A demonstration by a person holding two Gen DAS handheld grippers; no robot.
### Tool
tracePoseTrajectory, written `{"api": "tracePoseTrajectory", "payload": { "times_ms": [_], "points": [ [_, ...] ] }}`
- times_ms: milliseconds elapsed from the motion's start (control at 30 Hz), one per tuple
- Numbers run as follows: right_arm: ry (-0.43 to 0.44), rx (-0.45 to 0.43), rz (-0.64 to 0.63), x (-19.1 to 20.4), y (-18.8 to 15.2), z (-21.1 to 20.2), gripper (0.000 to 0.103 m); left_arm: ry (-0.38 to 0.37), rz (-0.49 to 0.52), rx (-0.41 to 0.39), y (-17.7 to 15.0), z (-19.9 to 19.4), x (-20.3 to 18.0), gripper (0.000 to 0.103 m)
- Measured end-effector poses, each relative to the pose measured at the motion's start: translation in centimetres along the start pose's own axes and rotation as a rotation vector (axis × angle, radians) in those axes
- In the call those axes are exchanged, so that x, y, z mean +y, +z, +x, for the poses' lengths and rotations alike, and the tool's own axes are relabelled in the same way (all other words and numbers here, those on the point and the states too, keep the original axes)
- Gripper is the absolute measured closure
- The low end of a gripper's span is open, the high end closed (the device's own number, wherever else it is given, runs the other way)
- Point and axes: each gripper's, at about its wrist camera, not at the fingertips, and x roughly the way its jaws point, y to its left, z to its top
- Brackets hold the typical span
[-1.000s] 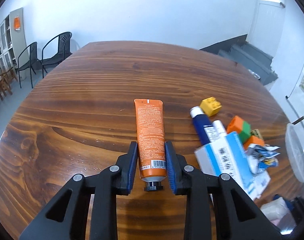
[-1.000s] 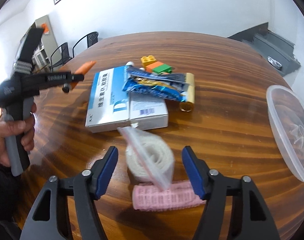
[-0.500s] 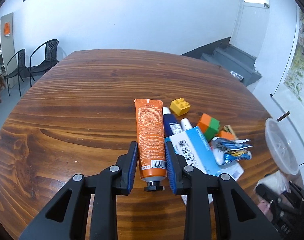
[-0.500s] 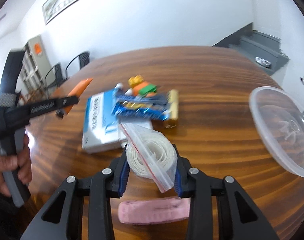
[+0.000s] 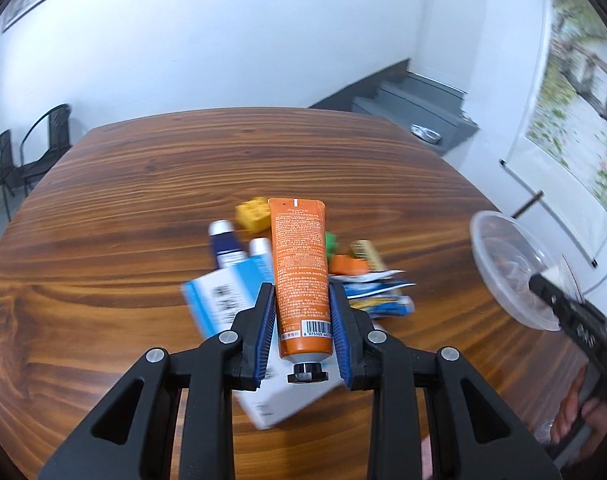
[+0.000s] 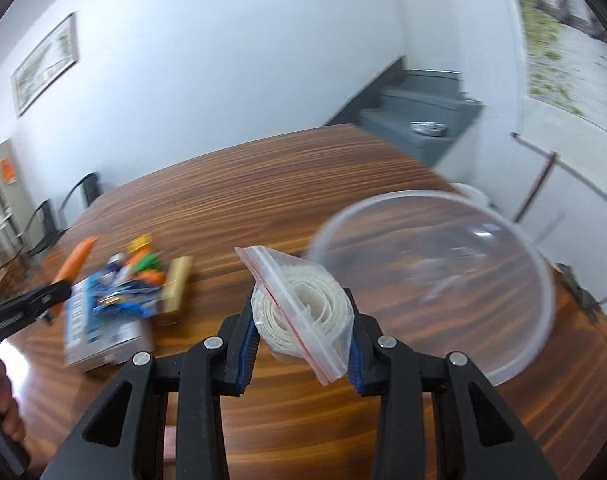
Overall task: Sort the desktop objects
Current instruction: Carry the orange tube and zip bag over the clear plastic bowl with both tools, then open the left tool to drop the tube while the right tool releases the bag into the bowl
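My left gripper (image 5: 302, 312) is shut on an orange tube (image 5: 301, 272), cap toward the camera, held above the pile of objects on the wooden table (image 5: 143, 200). My right gripper (image 6: 301, 332) is shut on a zip bag with a white roll (image 6: 303, 308), held in the air just left of the clear plastic bowl (image 6: 435, 276). The bowl also shows at the right of the left wrist view (image 5: 507, 268). The right gripper's tip reaches over it there.
The pile holds a blue-white box (image 5: 227, 304), a blue tube (image 5: 225, 246), a yellow brick (image 5: 252, 212), orange and green bricks (image 5: 345, 264) and a blue wrapper (image 5: 377, 296). Chairs (image 5: 27, 156) stand far left, grey stairs (image 5: 415, 104) behind the table.
My right gripper closed on the bagged roll, lifted it and carried it right toward the bowl. My left gripper swung right with the orange tube, now over the pile.
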Motion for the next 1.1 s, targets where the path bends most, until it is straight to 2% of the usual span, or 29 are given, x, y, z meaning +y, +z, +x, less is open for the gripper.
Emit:
{"api": "tracePoseTrajectory", "payload": {
  "times_ms": [200, 467, 767, 900, 1100],
  "points": [
    [-0.107, 0.008, 0.085, -5.9, 0.9, 0.2, 0.063, -0.081, 0.058, 0.036, 0.8, 1.1, -4.1, 0.073],
    [-0.162, 0.014, 0.109, -9.3, 1.0, -0.1, 0.063, -0.192, 0.146, 0.058, 2.1, 1.9, -11.2, 0.073],
    [-0.145, 0.042, 0.186, -11.2, 0.8, 0.7, 0.062, -0.329, 0.188, 0.101, 2.7, 4.5, -18.3, 0.073],
    [-0.146, 0.030, 0.194, -11.4, 0.8, 0.4, 0.062, -0.349, 0.228, 0.111, 2.6, 5.5, -20.8, 0.073],
    [-0.168, 0.041, 0.205, -11.7, 0.8, 0.7, 0.062, -0.376, 0.249, 0.134, 2.6, 6.7, -22.2, 0.073]
  ]
}}
